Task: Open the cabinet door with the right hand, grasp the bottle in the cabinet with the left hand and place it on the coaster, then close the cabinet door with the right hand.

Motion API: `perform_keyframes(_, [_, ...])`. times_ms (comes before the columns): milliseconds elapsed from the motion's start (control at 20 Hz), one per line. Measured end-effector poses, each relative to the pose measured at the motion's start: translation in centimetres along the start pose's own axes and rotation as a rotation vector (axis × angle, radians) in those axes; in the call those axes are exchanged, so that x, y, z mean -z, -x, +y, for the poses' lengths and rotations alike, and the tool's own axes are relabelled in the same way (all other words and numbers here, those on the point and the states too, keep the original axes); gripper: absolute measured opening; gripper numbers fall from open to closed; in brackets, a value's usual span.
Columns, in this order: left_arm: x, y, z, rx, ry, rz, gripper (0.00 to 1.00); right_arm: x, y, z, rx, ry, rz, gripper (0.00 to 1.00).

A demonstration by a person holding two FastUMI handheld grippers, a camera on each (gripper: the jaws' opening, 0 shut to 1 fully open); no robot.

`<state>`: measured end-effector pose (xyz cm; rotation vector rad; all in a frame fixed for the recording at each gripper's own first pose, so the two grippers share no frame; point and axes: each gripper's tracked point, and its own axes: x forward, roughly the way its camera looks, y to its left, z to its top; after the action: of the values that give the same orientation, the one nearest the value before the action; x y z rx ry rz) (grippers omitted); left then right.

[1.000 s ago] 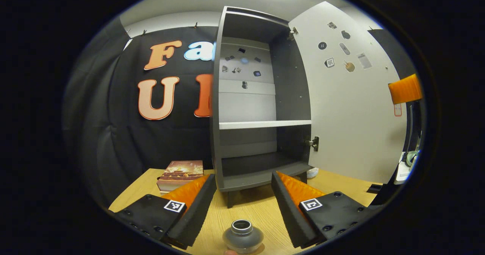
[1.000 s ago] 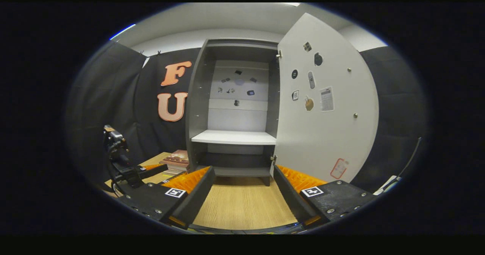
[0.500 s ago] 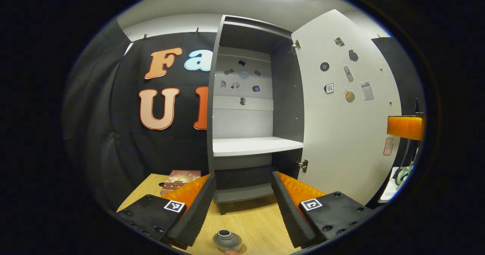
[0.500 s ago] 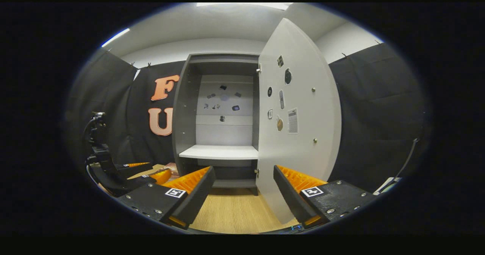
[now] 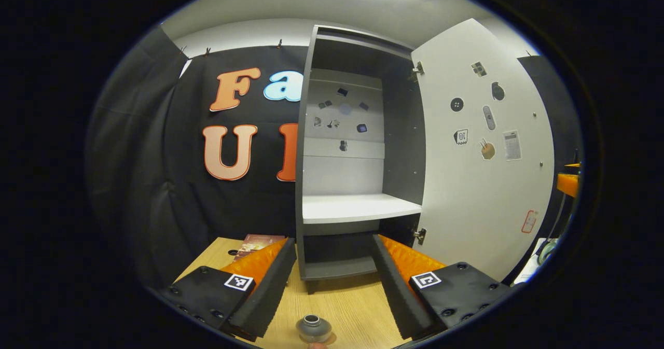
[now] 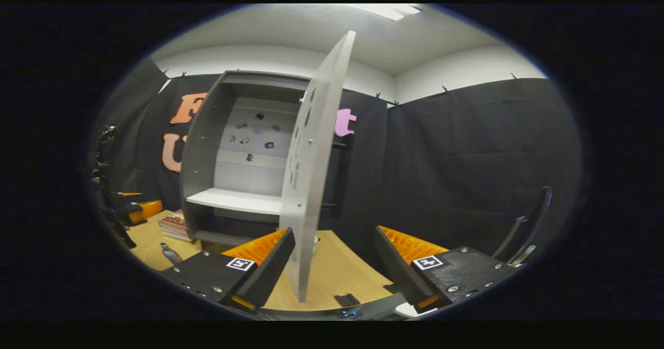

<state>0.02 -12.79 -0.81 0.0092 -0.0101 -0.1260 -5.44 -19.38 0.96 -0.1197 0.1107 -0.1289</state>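
Bottle (image 5: 314,329) upright on the tabletop (image 5: 353,307) near its front edge, coaster beneath not clearly seen. Left gripper (image 5: 332,287) released, fingers spread, above and behind bottle. Cabinet (image 5: 358,147) toward back edge, door (image 6: 314,167) ajar between the parted, empty fingers of the right gripper (image 6: 334,266). Books (image 5: 257,242) beside cabinet.

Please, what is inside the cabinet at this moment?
The cabinet holds no bottle: a bare white shelf, small stickers on its back panel. The low compartment is partly hidden by the left gripper. The bottle stands outside, on the table.
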Motion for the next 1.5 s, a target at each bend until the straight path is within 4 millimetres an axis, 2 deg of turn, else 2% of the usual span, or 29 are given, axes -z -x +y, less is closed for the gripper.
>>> perform_keyframes(100, [-0.7, 0.3, 0.3, -0.021, -0.009, -0.001, 0.95, -0.4, -1.7, -1.0, 0.008, -0.002, 0.005, 0.95])
perform_keyframes(250, [-1.6, 0.9, 0.5, -0.042, -0.009, -0.006, 0.95, -0.6, -3.3, -0.7, -0.043, -0.029, 0.001, 0.95])
perform_keyframes(400, [-2.1, 1.9, 1.1, -0.071, -0.003, -0.01, 0.95, -0.8, -3.4, 0.5, -0.124, -0.071, -0.007, 0.95])
perform_keyframes(600, [-2.2, 3.0, 2.5, -0.107, 0.001, -0.01, 0.95, -0.8, -3.1, 2.5, -0.205, -0.162, 0.019, 0.9])
perform_keyframes(750, [-2.7, 3.5, 3.5, -0.125, 0.0, -0.021, 0.95, -0.6, -1.3, 5.7, -0.305, -0.23, 0.036, 0.89])
perform_keyframes(900, [-3.0, 3.6, 4.4, -0.126, 0.009, -0.039, 0.95, -1.6, -1.1, 10.0, -0.381, -0.217, 0.028, 0.88])
perform_keyframes(1000, [-3.0, 3.6, 5.1, -0.121, 0.017, -0.047, 0.95, -2.6, -1.6, 12.9, -0.412, -0.188, 0.021, 0.87])
perform_keyframes(1050, [-3.0, 3.3, 5.5, -0.111, 0.025, -0.051, 0.95, -3.0, -1.6, 14.1, -0.423, -0.177, 0.012, 0.77])
perform_keyframes(1100, [-3.0, 3.0, 6.1, -0.102, 0.034, -0.053, 0.95, -3.4, -1.8, 15.4, -0.432, -0.168, 0.005, 0.86])
perform_keyframes(1150, [-3.0, 2.6, 6.8, -0.093, 0.04, -0.054, 0.95, -4.0, -1.9, 16.6, -0.438, -0.165, 0.0, 0.75])
perform_keyframes(1200, [-2.9, 2.1, 7.5, -0.086, 0.044, -0.052, 0.95, -4.4, -2.2, 17.9, -0.447, -0.162, 0.0, 0.83])
perform_keyframes(1350, [-2.9, 0.4, 9.8, -0.061, 0.046, -0.055, 0.95, -5.3, -3.1, 21.2, -0.463, -0.167, -0.004, 0.76])
perform_keyframes(1400, [-2.7, -0.1, 10.5, -0.048, 0.044, -0.05, 0.95, -5.4, -3.2, 23.0, -0.47, -0.172, -0.001, 0.75])
perform_keyframes(1450, [-2.5, -0.7, 11.0, -0.03, 0.043, -0.046, 0.94, -5.9, -3.2, 24.6, -0.487, -0.188, -0.001, 0.61])
perform_keyframes(1500, [-2.5, -1.2, 11.5, -0.013, 0.043, -0.044, 0.94, -5.9, -3.7, 26.8, -0.5, -0.204, 0.005, 0.58])
